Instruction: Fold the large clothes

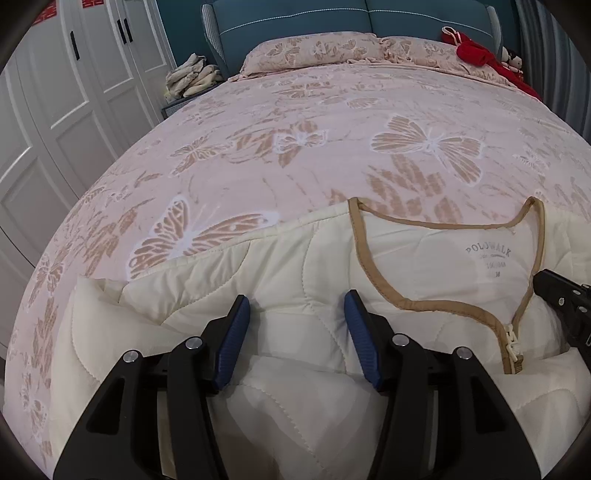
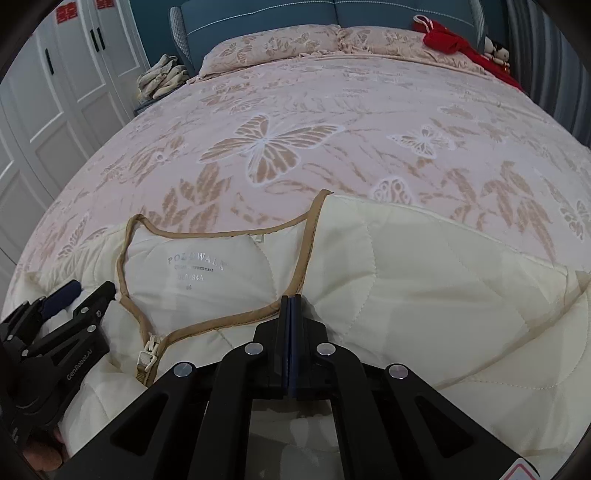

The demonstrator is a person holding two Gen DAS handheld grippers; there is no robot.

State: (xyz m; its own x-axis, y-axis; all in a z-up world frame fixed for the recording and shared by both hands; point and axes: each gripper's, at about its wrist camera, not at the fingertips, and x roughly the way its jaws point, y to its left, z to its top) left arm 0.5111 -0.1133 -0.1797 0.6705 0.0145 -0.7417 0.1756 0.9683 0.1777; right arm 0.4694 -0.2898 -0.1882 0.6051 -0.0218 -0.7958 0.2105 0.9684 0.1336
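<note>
A cream quilted jacket with tan trim lies open-necked on the bed, its printed inner label and zip pull showing. My left gripper hovers open over the jacket's left shoulder, its blue pads apart with fabric below them and not pinched. At the right side of the neckline, my right gripper is shut. Its pads meet on the tan collar trim, which runs in between them.
The bed carries a pink butterfly-print cover with pillows at the blue headboard. Red clothes and a doll sit at the far right. A pile of folded cloth rests on a bedside stand; white wardrobe doors stand left.
</note>
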